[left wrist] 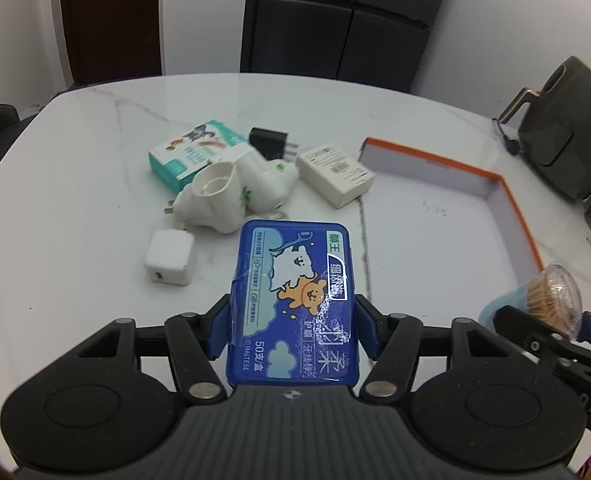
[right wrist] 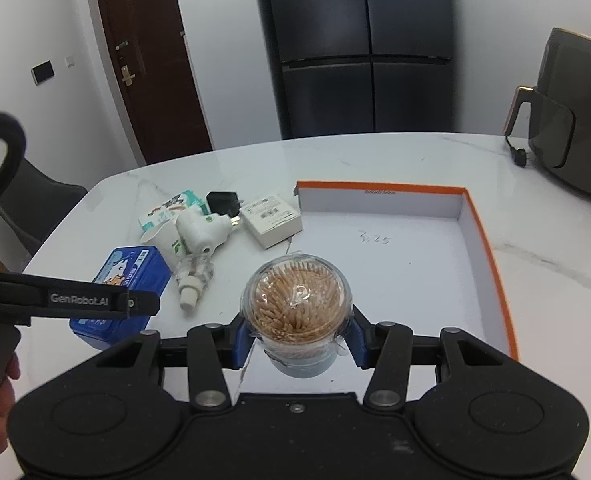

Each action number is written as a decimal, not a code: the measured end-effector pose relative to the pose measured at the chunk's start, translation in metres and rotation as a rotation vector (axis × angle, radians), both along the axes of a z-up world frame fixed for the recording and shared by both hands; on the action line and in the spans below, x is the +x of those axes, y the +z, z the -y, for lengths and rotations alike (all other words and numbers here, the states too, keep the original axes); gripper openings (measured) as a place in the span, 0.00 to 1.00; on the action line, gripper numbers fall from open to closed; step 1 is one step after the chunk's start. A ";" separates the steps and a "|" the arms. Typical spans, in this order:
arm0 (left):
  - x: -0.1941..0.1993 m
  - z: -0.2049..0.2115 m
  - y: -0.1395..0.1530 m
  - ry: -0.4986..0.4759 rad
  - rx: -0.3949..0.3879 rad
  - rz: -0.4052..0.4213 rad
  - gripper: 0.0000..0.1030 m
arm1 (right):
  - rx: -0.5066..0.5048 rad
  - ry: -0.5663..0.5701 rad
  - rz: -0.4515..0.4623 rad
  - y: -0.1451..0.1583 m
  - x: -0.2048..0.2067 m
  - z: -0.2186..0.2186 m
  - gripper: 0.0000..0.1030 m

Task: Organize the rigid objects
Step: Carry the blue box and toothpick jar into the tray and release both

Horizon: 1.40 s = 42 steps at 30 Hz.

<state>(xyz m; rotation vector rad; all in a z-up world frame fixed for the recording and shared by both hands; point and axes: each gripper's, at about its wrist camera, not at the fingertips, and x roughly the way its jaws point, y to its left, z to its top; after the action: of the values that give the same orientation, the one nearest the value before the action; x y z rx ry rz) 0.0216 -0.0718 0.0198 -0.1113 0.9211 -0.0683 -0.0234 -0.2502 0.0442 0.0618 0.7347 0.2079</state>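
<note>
My left gripper (left wrist: pixel 293 330) is shut on a blue floss-pick box (left wrist: pixel 295 300) with cartoon animals and holds it above the marble table (left wrist: pixel 75 200). The box also shows in the right wrist view (right wrist: pixel 125 276). My right gripper (right wrist: pixel 297 338) is shut on a clear round toothpick jar (right wrist: pixel 297 304), held over the near left corner of the orange-rimmed white tray (right wrist: pixel 491 240). The jar also shows at the right of the left wrist view (left wrist: pixel 551 296). The tray (left wrist: pixel 515 208) holds nothing.
Loose items lie left of the tray: a teal box (left wrist: pixel 187 152), a white plug-in device (left wrist: pixel 231 192), a black adapter (left wrist: pixel 269 142), a white carton (left wrist: pixel 335 174) and a white charger cube (left wrist: pixel 169 256). A dark air fryer (right wrist: pixel 571 128) stands at the far right.
</note>
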 end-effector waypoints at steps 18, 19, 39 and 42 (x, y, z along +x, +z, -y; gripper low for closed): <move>-0.001 0.054 0.019 -0.055 -0.003 0.056 0.61 | 0.015 -0.062 0.057 0.018 -0.012 0.054 0.56; -0.001 0.058 0.020 -0.057 -0.002 0.060 0.61 | 0.016 -0.065 0.059 0.019 -0.012 0.058 0.56; 0.019 0.103 0.051 -0.105 0.009 0.139 0.61 | 0.039 -0.096 0.097 0.047 0.013 0.093 0.56; 0.029 0.103 0.054 -0.126 0.000 0.139 0.61 | 0.026 -0.117 0.087 0.051 0.021 0.091 0.56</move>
<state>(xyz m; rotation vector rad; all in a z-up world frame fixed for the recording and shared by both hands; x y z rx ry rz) 0.0507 -0.1745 0.0735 -0.0476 0.7886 -0.1904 -0.0025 -0.3415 0.0956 0.1197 0.6395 0.1077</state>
